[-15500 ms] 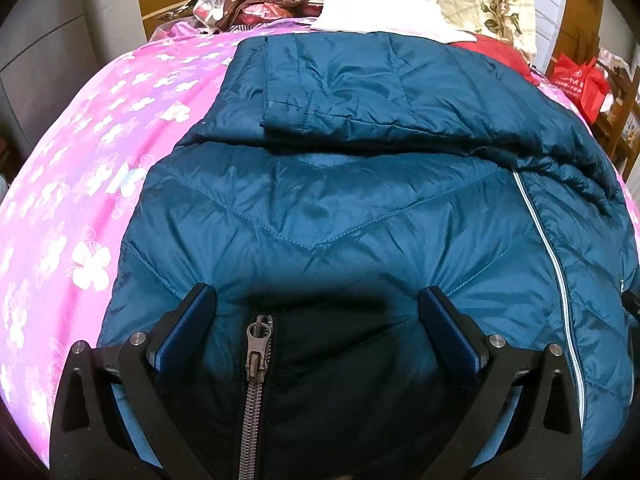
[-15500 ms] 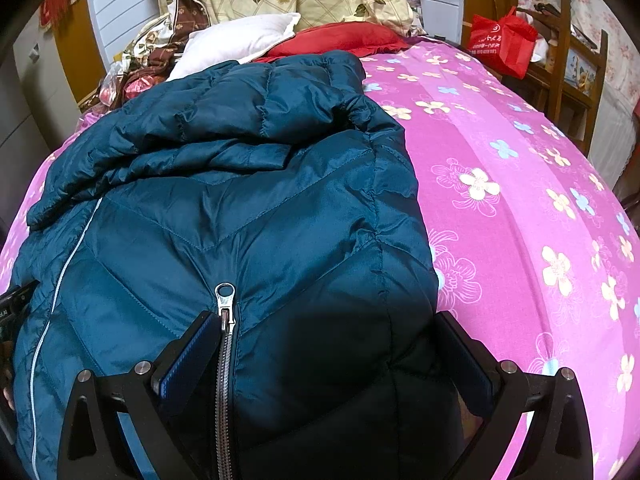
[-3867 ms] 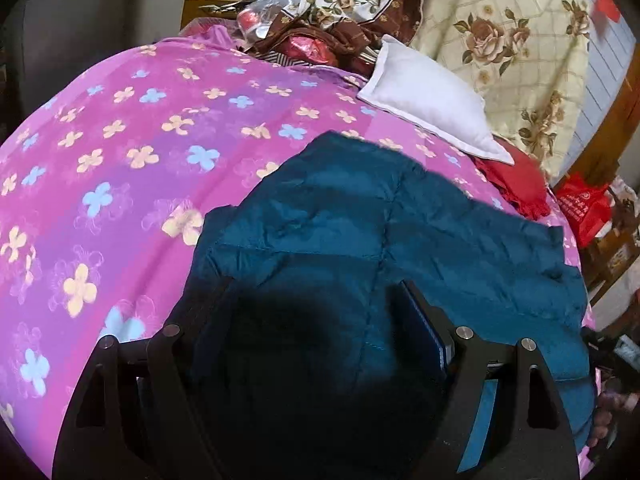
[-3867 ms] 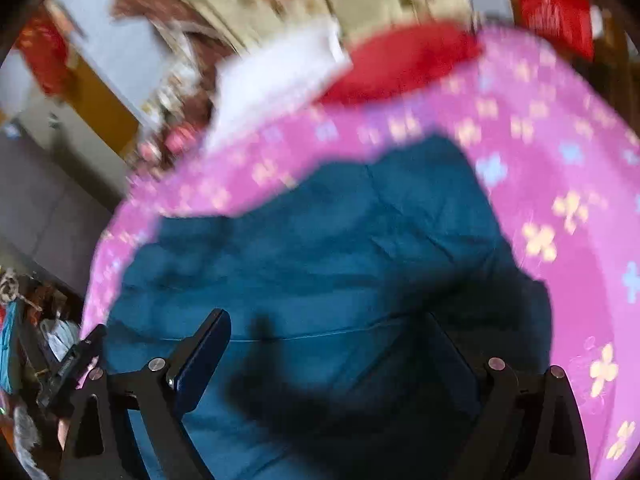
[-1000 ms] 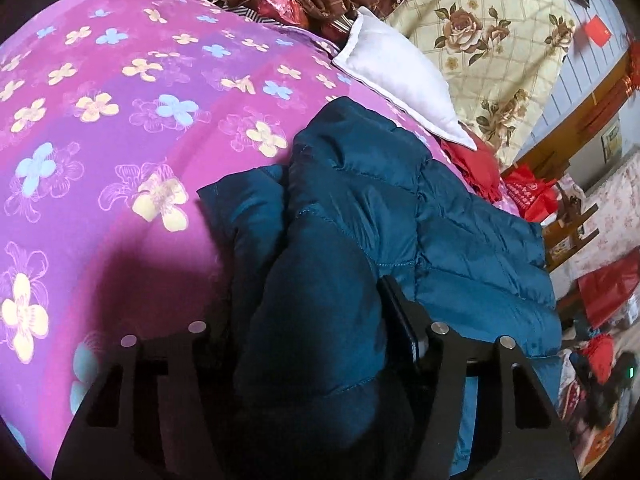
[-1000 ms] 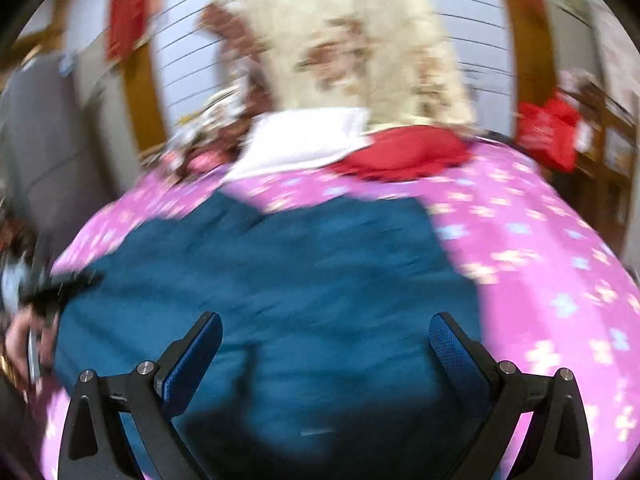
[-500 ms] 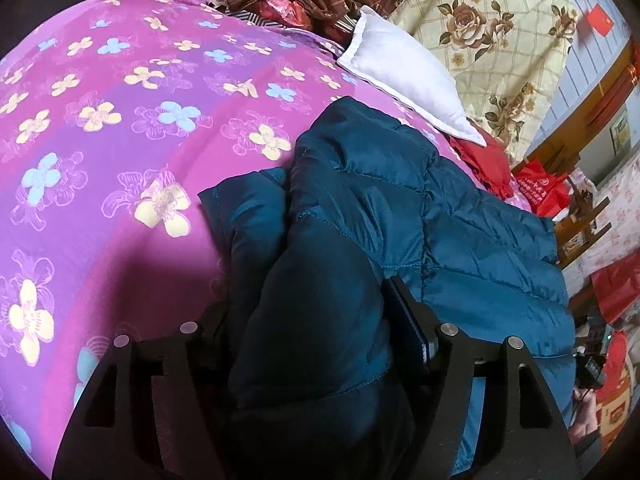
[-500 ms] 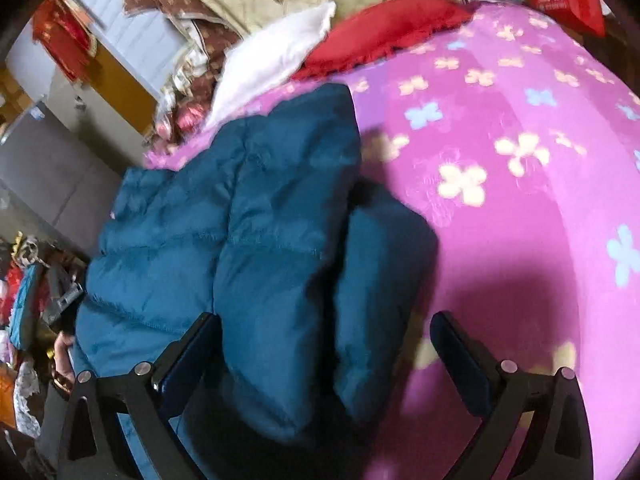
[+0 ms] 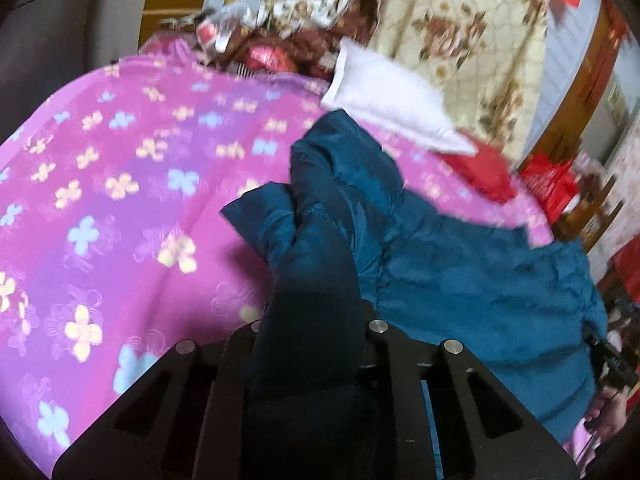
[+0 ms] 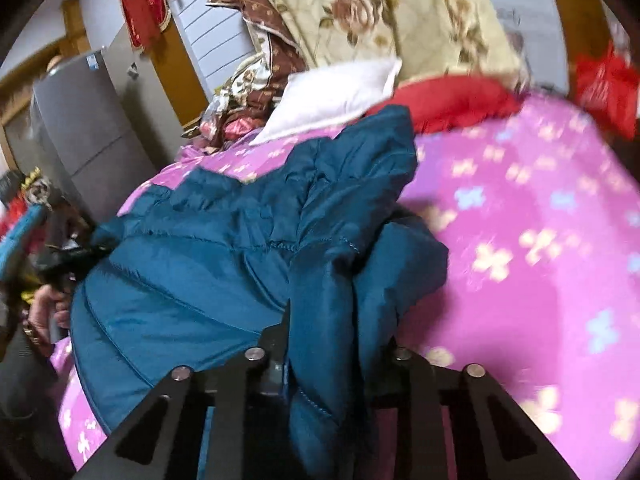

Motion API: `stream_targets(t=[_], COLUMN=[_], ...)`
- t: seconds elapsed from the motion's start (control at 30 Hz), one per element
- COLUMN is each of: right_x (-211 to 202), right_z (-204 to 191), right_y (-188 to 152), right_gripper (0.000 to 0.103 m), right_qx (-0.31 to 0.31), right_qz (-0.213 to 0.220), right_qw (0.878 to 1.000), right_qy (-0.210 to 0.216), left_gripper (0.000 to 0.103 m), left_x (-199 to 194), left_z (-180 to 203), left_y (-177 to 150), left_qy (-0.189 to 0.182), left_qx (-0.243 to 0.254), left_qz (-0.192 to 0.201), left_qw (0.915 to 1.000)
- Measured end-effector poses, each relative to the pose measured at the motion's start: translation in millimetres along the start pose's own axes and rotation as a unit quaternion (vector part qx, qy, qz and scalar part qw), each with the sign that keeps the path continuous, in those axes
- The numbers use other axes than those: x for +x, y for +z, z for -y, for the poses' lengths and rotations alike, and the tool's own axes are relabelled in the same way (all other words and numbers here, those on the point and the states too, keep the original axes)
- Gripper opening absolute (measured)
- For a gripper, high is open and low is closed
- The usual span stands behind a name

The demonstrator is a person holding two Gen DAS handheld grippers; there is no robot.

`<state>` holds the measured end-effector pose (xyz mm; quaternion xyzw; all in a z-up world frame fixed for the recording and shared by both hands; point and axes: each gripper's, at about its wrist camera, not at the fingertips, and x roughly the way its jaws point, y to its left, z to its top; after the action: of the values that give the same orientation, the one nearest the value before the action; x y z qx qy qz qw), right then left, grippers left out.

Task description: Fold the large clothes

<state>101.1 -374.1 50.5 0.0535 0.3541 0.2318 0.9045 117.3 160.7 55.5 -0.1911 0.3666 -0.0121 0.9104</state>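
Since a fold needs 2 matched corners, the left claw and right claw have just closed, each pinching the jacket edge above the pink bedspread. White pillow at 12 o'clock; nothing blocks the way.

Black two-finger grippers, one per hand

Left gripper and right gripper: matte black slotted linkage arms with round silver pivot screws; a bracelet shows at one wrist.
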Motion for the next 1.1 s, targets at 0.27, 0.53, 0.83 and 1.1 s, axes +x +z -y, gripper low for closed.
stream_targets(t=[0.27,0.53,0.83,1.1], right_x=[-70.8,-15.2,-77.2,11.2], right_z=[28.4,129.5,76.7,-68.5], right_y=[26.0,-43.0,20.4,88.0], right_gripper=[0.022,0.070,0.070,0.092], right_qx=[-0.009,0.206,0.133,0.021], right_qz=[0.003,-0.079,0.013,-0.019], right_qw=[0.999,0.975,0.986,0.998], right_qy=[-0.039,0.000,-0.102,-0.064], left_gripper=[0.014,0.056,0.056,0.056], left_x=[-15.0,53.4,-12.6,16.4], left_z=[52.2,62.6,54.6,118.4], left_y=[-3.4,-39.3,-12.9,-37.2], left_qy=[-0.087,0.011,-0.035,0.006], left_qx=[-0.008,0.038,-0.042,0.097], left_qz=[0.006,-0.087,0.028,-0.005], left_qw=[0.9961,0.9955,0.9981,0.9952])
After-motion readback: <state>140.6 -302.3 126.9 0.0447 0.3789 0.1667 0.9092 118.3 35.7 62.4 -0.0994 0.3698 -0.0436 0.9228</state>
